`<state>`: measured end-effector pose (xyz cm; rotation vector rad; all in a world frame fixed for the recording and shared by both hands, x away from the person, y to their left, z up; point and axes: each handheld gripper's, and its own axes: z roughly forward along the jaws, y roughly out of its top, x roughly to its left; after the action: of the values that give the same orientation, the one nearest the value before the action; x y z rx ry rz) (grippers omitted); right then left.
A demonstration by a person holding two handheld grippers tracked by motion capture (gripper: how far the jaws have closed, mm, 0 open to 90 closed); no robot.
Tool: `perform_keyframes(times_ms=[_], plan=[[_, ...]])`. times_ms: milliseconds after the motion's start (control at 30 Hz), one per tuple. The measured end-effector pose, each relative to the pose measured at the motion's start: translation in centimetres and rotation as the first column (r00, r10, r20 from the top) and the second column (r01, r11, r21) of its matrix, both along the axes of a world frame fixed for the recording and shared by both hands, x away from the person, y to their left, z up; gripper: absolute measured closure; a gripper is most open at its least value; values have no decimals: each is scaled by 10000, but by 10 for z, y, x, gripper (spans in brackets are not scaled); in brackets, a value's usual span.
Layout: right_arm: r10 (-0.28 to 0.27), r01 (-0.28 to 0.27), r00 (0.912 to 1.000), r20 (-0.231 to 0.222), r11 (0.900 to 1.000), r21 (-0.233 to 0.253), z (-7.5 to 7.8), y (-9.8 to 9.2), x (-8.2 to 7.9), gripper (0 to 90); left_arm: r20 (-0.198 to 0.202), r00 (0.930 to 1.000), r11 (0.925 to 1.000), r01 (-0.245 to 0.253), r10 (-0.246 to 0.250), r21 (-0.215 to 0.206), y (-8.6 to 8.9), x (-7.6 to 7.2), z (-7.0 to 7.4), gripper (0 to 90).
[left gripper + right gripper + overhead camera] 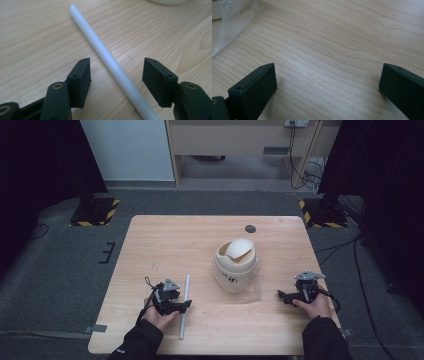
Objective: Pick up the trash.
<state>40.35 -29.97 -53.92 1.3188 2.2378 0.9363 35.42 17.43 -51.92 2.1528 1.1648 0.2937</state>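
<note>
Both claws gape, left claw (116,80) astride a white rod (107,58), right claw (327,92) near a bagged cream bin (236,262).

Setting. A light wooden table (150,240) with rounded corners stands on grey carpet (60,270). Beyond the table's far edge, a pale blue-white panel (127,150) stands left of a wooden cabinet (240,137), with cables (300,165) hanging at the cabinet's right. Two black stand bases edged in yellow-black hazard tape (95,212) (325,215) flank the table's far corners. Black curtains (35,165) darken both sides. Lighting is even and dim.
</note>
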Motion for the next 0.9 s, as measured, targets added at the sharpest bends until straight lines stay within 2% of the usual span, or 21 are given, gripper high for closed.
perform_keyframes(times_ms=[33, 133, 200, 267, 300, 367, 433, 600, 700, 733, 767, 800, 833, 867, 900], plan=[[0, 0, 10000, 0, 10000, -10, 0, 0, 0, 16, 61, 10000, 10000, -72, 72, 15, -1, 0, 0, 424], [2, -2, 10000, 2, 10000, -12, 0, 0, 0, 16, 208, 9995, 9995, -228, 223, 218, 0, -1, 0, 533], [-7, 7, 10000, 9, 10000, -6, 0, 0, 0, 16, 430, 9986, 9980, -318, 295, 539, 1, -1, 0, 611], [-17, 17, 10000, 6, 10000, -4, 0, 0, 0, 16, 474, 9983, 9976, -377, 350, 582, 1, -1, 0, 641], [-34, 34, 10000, 8, 10000, -4, 0, 0, 0, 16, 515, 9976, 9969, -501, 470, 612, 2, 0, 0, 703], [-48, 48, 10000, 17, 10000, -15, 0, 1, 0, 16, 520, 9973, 9967, -543, 512, 601, 4, 0, 0, 768], [-49, 49, 10000, 21, 10000, -17, 0, 1, 0, 16, 415, 9971, 9971, -659, 643, 392, 8, 1, 0, 791], [-81, 81, 10000, 38, 10000, 44, 0, 1, 0, 40, 487, 9976, 9972, -527, 502, 529, 7, 1, 2, 792], [-32, 31, 10000, 71, 10000, 38, 1, 1, 0, 67, 846, 9956, 9990, -410, 396, 148, 7, 0, 9, 792], [-59, 59, 10000, 11, 10000, 30, 3, 1, 0, 107, 1002, 9942, 9993, -384, 382, -3, 8, 0, 13, 792], [-80, 80, 10000, 8, 10000, 41, 3, 1, 0, 122, 1337, 9901, 9986, -395, 438, -348, 10, -1, 20, 792], [-80, 80, 10000, 8, 10000, 41, 3, 1, 0, 122, 1337, 9901, 9986, -395, 438, -348, 10, -1, 20, 792], [-193, 193, 9998, -26, 9997, 128, 4, 1, 0, 163, 1610, 9853, 9963, -460, 572, -722, 13, -2, 26, 792], [-193, 193, 9998, -26, 9997, 128, 4, 1, 0, 163, 1610, 9853, 9963, -460, 572, -722, 13, -2, 26, 792], [-285, 287, 9996, -94, 9993, 224, 6, 0, 0, 200, 1719, 9831, 9948, -473, 624, -904, 15, -3, 30, 792]])
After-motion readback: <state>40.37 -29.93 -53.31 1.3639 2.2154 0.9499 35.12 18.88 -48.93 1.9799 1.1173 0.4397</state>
